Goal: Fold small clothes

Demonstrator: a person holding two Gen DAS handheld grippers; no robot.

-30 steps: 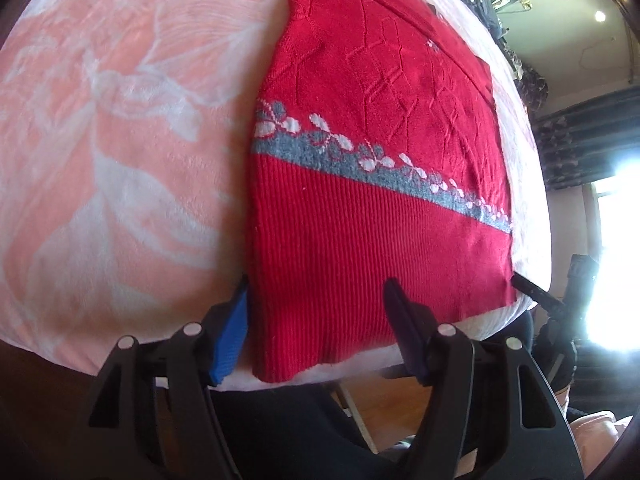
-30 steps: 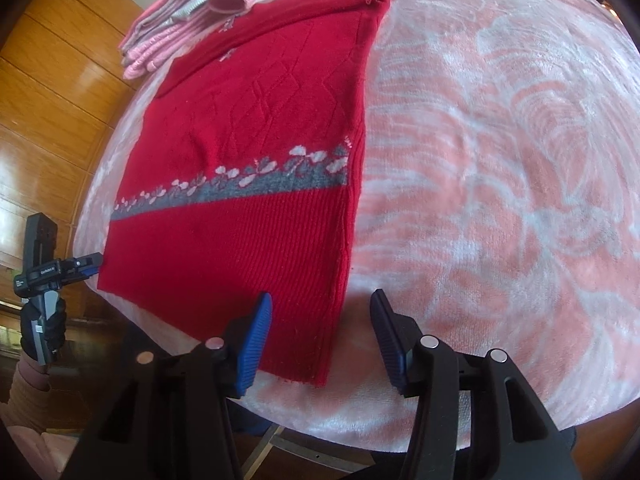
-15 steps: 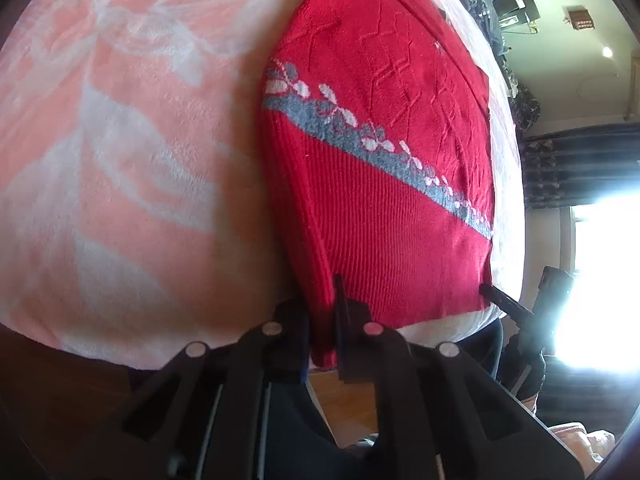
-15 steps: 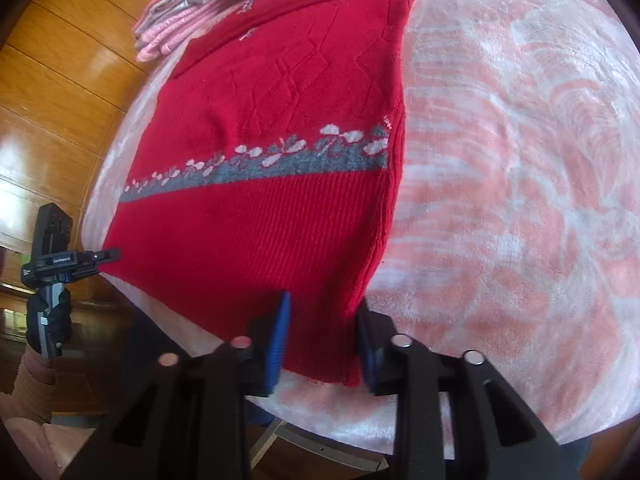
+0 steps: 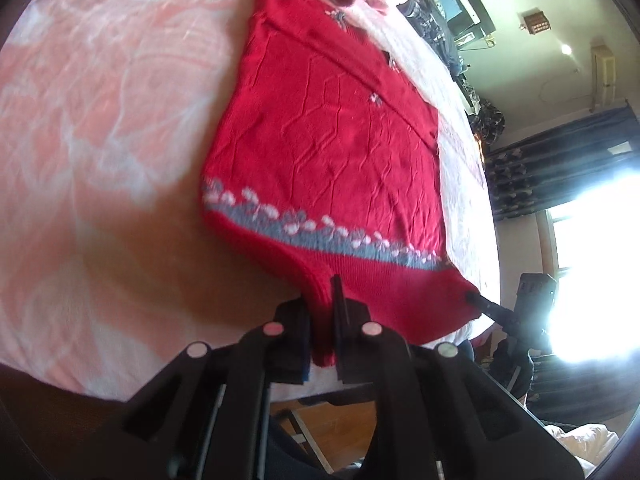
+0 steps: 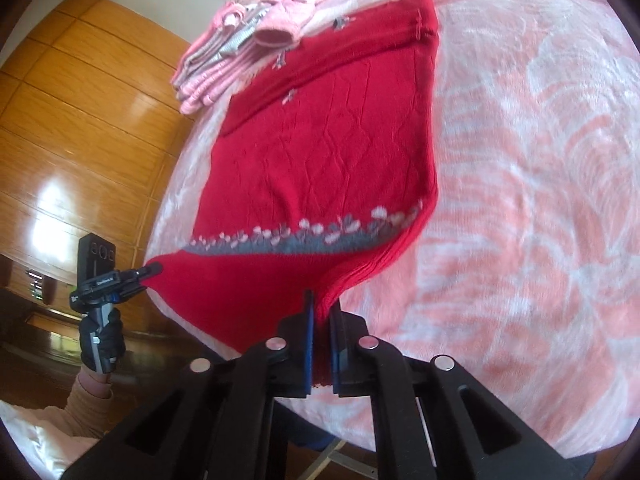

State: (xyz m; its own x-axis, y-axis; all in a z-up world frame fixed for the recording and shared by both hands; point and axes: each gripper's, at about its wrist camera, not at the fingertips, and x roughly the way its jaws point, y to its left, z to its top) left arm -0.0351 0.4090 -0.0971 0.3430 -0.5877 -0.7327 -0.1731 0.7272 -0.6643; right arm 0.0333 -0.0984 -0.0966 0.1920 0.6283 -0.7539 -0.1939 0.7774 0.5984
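Both grippers are pinching the hem of the red sweater [image 5: 332, 152], which is lying flat on the pink-and-white blanket [image 5: 100, 128] that covers the tabletop, with its collar end toward the pile of pink clothes [image 6: 240, 48]. The left gripper [image 5: 322, 320] is holding one hem corner with its jaws pressed together on the ribbed knit, and the right gripper [image 6: 320, 344] is clamping the opposite corner the same way; in each view the other tool's tip is showing at the far corner of the hem. The ribbing is lifting off the blanket while the grey flower band [image 6: 304, 236] and the body beyond it are lying down. The step in hand looks like carrying the hem toward the collar. To do it well, both corners should be rising evenly and travelling together toward the pink pile, so the hem edge is landing parallel to the shoulders; a slack or uneven pull would be skewing the fold.
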